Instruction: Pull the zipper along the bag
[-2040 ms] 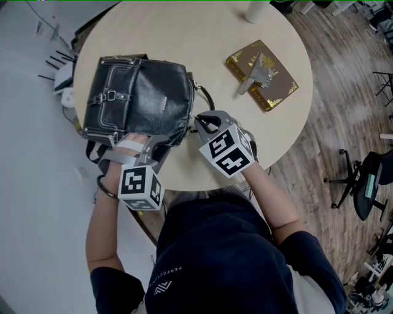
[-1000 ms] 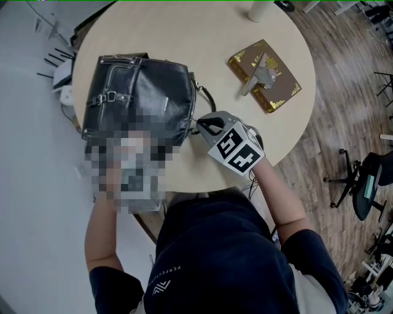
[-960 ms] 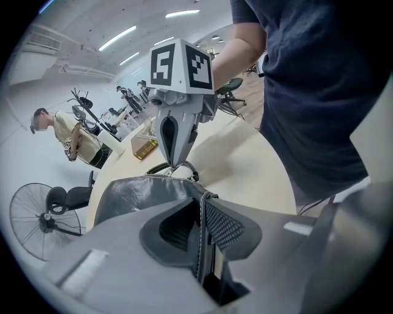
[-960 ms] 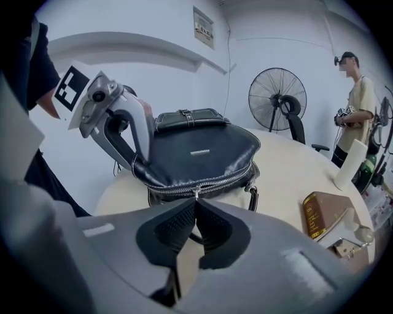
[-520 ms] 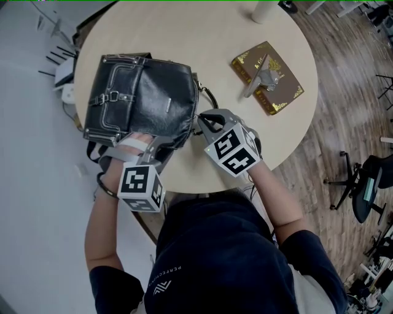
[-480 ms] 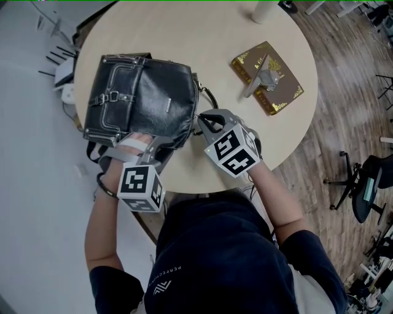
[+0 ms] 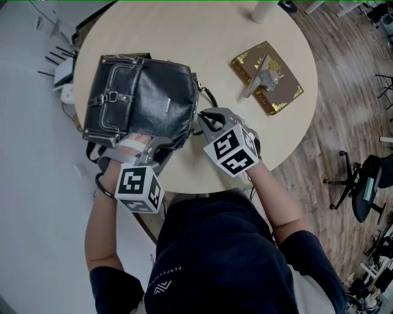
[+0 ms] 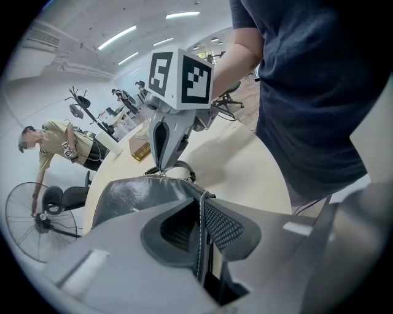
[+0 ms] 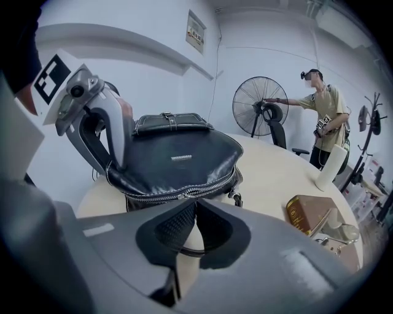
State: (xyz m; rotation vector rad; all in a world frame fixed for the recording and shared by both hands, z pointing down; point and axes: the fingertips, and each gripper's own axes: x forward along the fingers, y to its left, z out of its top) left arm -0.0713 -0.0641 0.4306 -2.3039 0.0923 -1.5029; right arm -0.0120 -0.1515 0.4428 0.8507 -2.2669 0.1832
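A black leather bag (image 7: 138,98) lies on the round table (image 7: 184,37), its silver zipper running along the side that faces me. My left gripper (image 7: 146,142) is at the bag's near edge, shut on a thin stitched edge of the bag (image 8: 132,193), which stands between the pads (image 8: 224,224). My right gripper (image 7: 198,118) is at the bag's right near corner. In the right gripper view its tips (image 9: 194,203) meet at the zipper pull (image 9: 184,195). These jaws have just been opening a little, and the pull is still at the tips.
A gold-brown book (image 7: 264,75) with a metal piece on top lies to the right on the table. A white cylinder (image 7: 261,9) stands at the far edge. An office chair (image 7: 362,184) is on the wooden floor. A person (image 9: 322,104) stands by a fan (image 9: 261,104).
The right gripper's marker cube has tilted slightly at the bag's corner. The left gripper and the bag stay where they were.
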